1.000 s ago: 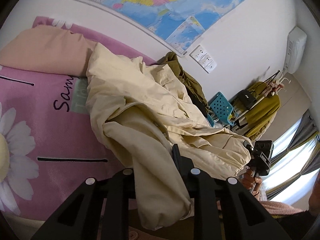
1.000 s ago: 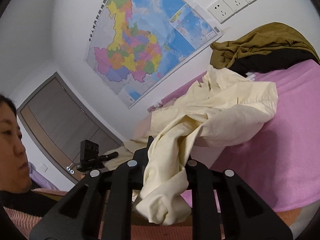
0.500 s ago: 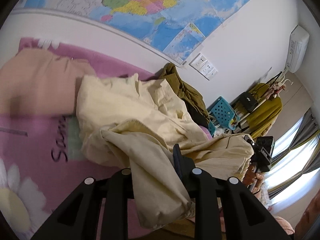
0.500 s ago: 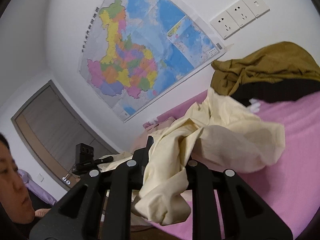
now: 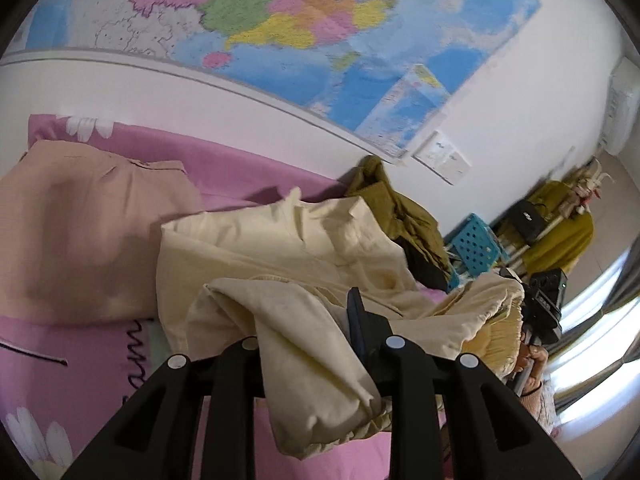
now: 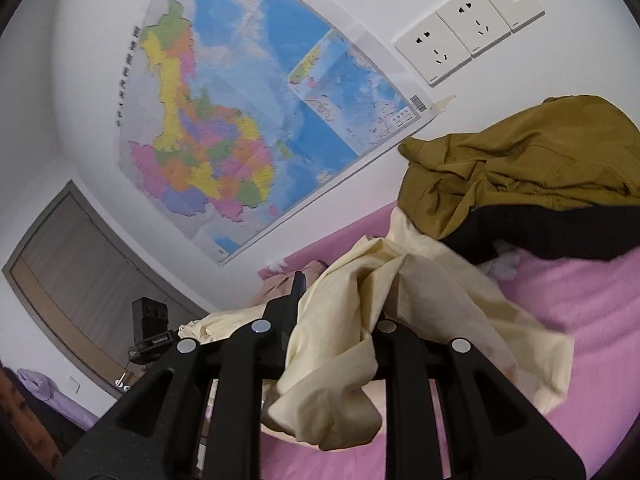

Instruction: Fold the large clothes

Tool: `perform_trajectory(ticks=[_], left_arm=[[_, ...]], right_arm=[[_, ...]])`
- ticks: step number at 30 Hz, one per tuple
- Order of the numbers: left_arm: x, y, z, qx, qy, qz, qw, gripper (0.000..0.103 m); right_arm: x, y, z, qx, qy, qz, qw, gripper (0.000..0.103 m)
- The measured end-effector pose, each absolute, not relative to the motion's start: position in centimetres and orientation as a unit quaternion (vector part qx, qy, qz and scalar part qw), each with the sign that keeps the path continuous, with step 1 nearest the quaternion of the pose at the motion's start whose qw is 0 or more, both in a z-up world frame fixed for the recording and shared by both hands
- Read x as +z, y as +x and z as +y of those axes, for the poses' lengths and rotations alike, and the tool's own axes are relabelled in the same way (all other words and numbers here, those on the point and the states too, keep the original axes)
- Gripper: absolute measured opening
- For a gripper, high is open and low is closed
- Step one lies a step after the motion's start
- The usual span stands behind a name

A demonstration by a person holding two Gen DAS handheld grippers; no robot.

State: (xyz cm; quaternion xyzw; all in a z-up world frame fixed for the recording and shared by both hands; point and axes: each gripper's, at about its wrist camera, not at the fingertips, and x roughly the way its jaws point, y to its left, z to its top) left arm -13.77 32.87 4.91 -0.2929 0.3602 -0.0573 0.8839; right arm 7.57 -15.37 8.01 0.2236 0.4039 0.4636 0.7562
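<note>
With both our left tongs (image 5: pixel 308 344) and right tongs (image 6: pixel 336 320) clenched on bunched corners of the cream garment (image 5: pixel 288 248) above the pink bed (image 5: pixel 240 168), we risk thin folds slipping out, dropping it onto the far olive pile (image 6: pixel 520 160).

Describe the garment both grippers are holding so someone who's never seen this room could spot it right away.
Start at the pink bedspread under the wall map. In its middle lies the cream garment, a crumpled pale-yellow piece bunched between the fingers of both grippers. The folded peach garment beside it lies flat, and the olive garment near the wall sockets is much darker.
</note>
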Motion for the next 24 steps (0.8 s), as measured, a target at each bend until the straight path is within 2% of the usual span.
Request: perform_trajectory(ticks=[24], left_arm=[[-0.4,-2.0,37.7,0.039,-0.297,0.451,0.841,0.026]], right_arm=[[2.2,18.3,-10.0,0.380,0.225,0.491,0.751,0.023]])
